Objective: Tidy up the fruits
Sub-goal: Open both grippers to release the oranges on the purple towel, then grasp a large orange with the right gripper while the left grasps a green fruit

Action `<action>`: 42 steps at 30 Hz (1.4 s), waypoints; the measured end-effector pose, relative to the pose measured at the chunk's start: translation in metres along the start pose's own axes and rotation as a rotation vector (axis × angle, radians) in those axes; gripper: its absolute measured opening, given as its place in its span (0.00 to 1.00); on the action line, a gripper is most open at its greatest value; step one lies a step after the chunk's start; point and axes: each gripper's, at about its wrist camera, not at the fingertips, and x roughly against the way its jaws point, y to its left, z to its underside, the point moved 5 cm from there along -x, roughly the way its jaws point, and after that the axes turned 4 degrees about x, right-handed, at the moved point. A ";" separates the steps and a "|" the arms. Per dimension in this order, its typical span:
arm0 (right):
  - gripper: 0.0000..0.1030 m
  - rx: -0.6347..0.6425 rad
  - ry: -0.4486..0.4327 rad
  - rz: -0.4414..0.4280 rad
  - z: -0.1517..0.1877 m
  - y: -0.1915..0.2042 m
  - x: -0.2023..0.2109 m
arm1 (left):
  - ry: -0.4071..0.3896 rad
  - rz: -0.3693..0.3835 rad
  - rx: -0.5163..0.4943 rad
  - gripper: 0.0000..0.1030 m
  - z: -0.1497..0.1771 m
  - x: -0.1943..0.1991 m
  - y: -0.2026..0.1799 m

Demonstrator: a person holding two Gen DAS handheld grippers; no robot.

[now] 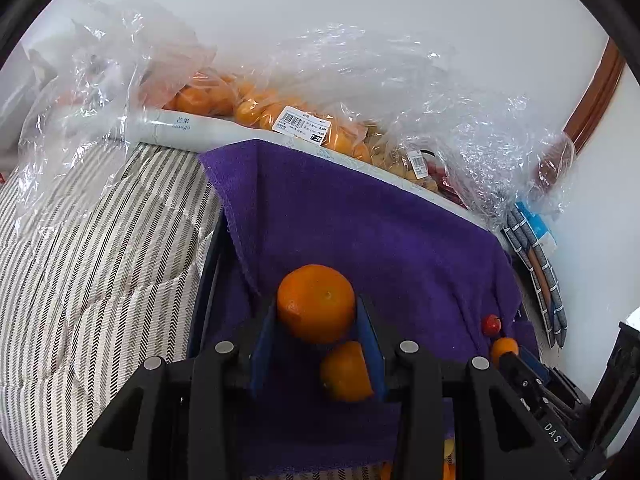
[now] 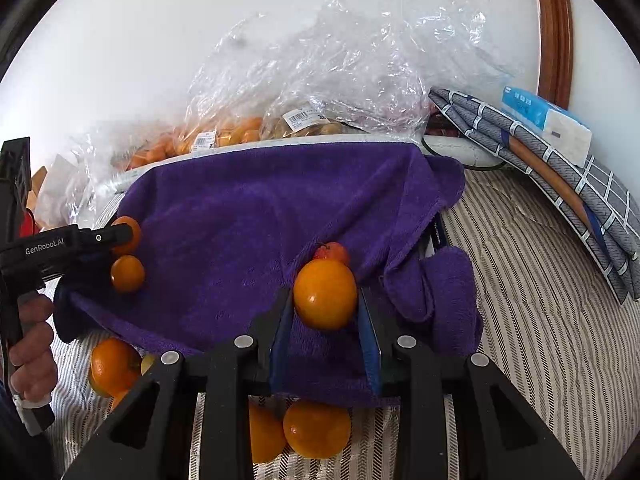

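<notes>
Two grippers each clench an orange above the purple towel [image 2: 248, 216]: the left gripper [image 1: 316, 312] grasps one [image 1: 316, 302], the right gripper [image 2: 325, 300] another [image 2: 325, 294]. Bagged fruit [image 1: 260, 108] crowds the towel's far edge; striped bedding [image 2: 540, 320] lies open beside it. The left gripper reads "GenRobot.AI".

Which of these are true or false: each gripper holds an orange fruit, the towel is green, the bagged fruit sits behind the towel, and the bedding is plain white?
1. Each gripper holds an orange fruit. True: the left gripper clamps an orange, and the right gripper clamps another orange fruit.
2. The towel is green. False: it is purple.
3. Bagged fruit sits behind the towel. True.
4. The bedding is plain white. False: it is striped.
</notes>
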 end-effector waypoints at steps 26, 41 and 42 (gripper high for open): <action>0.32 -0.040 -0.003 -0.029 0.043 -0.002 0.050 | -0.095 -0.085 -0.079 0.47 0.048 0.103 0.022; 0.30 -0.048 -0.007 -0.036 0.058 0.002 0.056 | -0.005 -0.053 -0.109 0.47 0.091 0.100 0.010; 0.30 -0.045 -0.008 -0.037 0.061 0.001 0.059 | 0.006 -0.047 -0.120 0.47 0.094 0.096 0.005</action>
